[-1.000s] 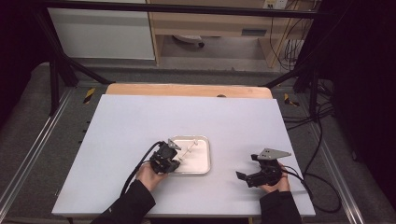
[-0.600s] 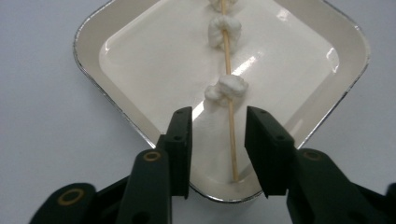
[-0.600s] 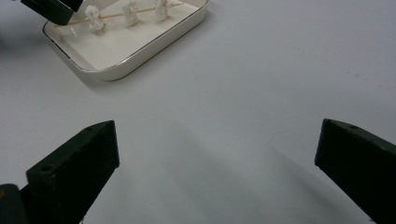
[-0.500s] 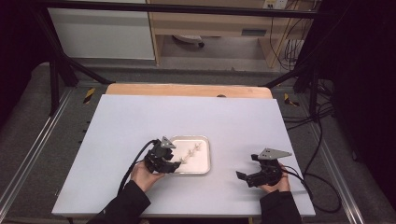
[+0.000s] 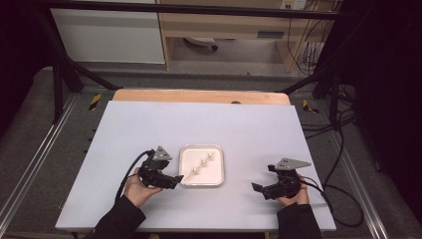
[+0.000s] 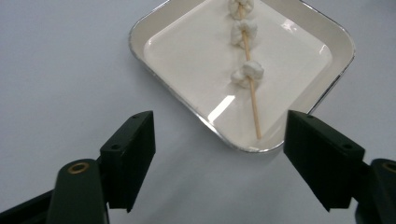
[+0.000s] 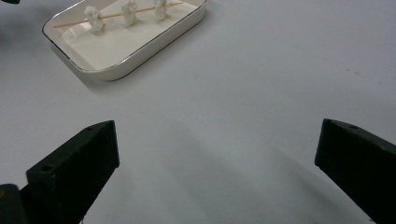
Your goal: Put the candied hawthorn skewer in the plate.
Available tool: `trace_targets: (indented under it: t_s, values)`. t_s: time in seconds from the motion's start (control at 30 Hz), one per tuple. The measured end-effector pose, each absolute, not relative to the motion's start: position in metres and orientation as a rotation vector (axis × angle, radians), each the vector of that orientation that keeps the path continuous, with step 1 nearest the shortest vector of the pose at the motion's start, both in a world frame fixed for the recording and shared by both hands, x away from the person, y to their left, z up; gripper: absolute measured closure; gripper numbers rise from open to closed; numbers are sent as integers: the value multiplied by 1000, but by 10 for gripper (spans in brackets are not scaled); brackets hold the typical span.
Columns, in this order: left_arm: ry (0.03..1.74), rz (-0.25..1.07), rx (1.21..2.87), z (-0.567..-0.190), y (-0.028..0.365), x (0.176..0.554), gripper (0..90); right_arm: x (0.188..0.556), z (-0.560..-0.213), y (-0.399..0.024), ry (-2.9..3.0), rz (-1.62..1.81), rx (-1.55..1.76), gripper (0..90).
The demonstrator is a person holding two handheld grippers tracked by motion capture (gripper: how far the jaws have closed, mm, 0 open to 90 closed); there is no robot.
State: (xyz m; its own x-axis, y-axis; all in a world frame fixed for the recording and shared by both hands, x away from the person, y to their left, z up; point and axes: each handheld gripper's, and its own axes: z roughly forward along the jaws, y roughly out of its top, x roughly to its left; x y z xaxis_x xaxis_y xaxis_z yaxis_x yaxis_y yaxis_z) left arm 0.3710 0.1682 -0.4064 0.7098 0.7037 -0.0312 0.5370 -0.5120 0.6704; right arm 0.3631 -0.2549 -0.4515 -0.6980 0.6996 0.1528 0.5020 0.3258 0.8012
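At lower centre of the high view, a skewer [image 5: 201, 165] (three white pieces) lies in a tray [image 5: 217, 178], apparently set down; the left gripper [image 5: 175, 180], jaws just opened and empty, sits beside it; the right gripper [image 5: 256, 187] idles spread.

Lab setup: metal frame [image 5: 59, 74] w/ loose cables [image 5: 343, 144] (test rig), white table [image 5: 149, 124].

A pale grey-white table top [image 5: 199, 124] takes up the middle of the high view, lit evenly from above; a strip of light wood [image 5: 199, 96] runs along its twelve o'clock edge. Towards twelve o'clock stands a wooden shelf unit [image 5: 224, 25] with a white cabinet panel [image 5: 107, 35] at eleven o'clock; the floor [image 5: 224, 74] there is grey. Black frame struts [image 5: 59, 69] slant at ten and two o'clock; cables [image 5: 343, 124] trail at three o'clock; both outer sides fall into darkness.
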Motion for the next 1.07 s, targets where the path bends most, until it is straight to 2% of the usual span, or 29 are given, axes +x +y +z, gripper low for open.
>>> trace_targets:
  t_s: [0.37, 0.77, 1.07]
  values:
    - [981, 364, 2169, -421, 219, 355, 121, 364, -453, -255, 2379, 1309, 1103, 4]
    - [1015, 369, 2083, -441, 261, 343, 114, 363, -454, -255, 2386, 1308, 1115, 4]
    - [1025, 350, 2071, -447, 267, 342, 117, 363, -455, -255, 2391, 1304, 1111, 4]
